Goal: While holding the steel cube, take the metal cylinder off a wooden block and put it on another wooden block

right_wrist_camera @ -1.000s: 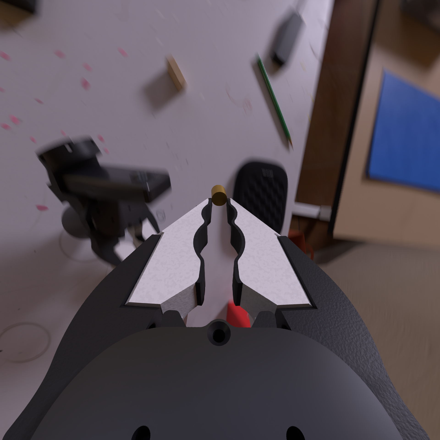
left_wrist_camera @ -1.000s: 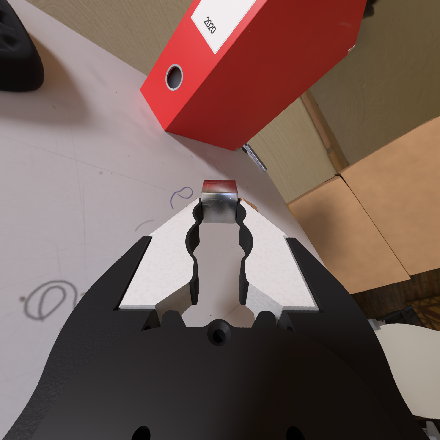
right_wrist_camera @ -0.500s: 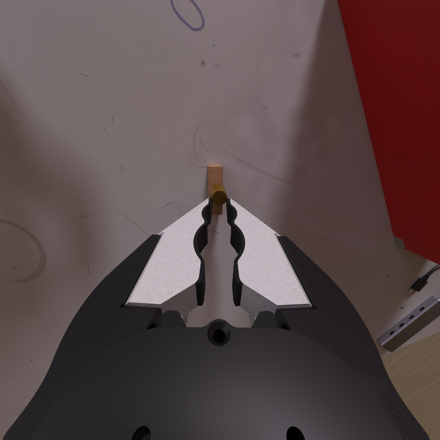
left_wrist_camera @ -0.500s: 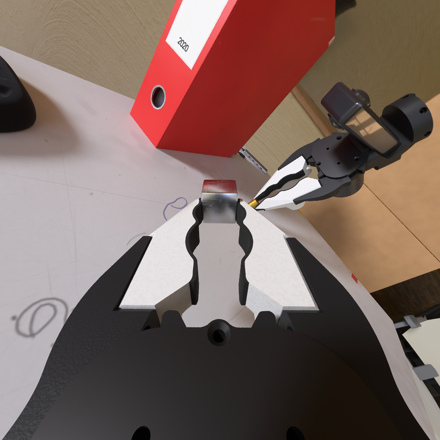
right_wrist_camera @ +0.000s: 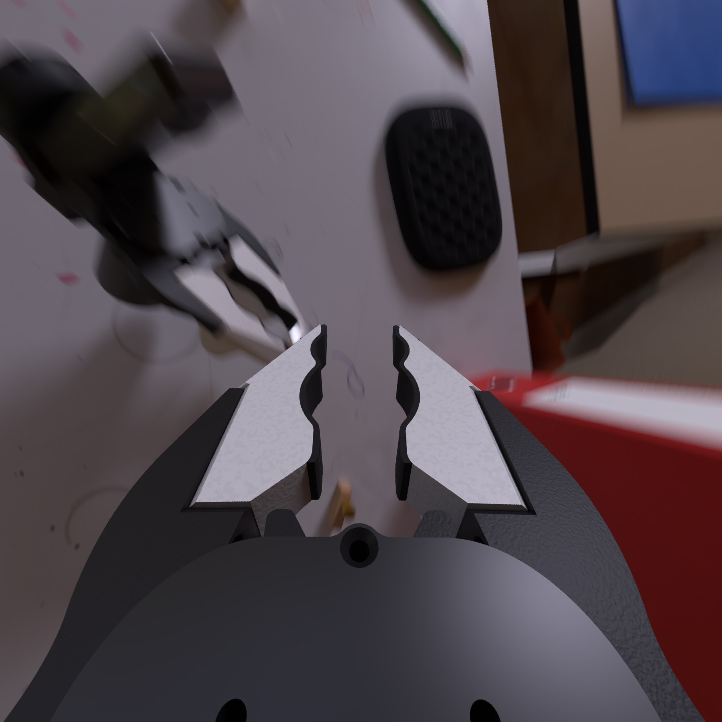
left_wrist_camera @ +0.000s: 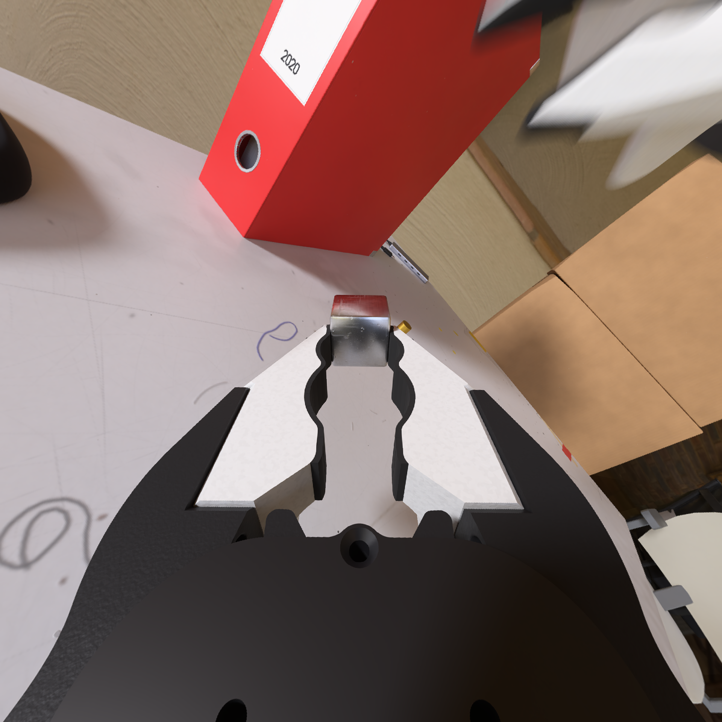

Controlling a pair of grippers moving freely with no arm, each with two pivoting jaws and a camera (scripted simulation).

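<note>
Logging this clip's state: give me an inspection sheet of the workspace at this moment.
Surface: pale table, pen scribbles.
Job's things: steel cube in the left jaws; metal cylinder at the wooden block, ungripped.
Clutter: red binder, grey hub, black ribbed pad, green pencil.
Grippers: left gripper shut on cube; right gripper open, empty.
Cables: nothing seen.
Surroundings: cardboard boxes.

An office: a red ring binder (left_wrist_camera: 351, 129) stands at twelve o'clock on a scribbled white tabletop (left_wrist_camera: 117, 312), cardboard boxes (left_wrist_camera: 609, 344) at three o'clock.
</note>
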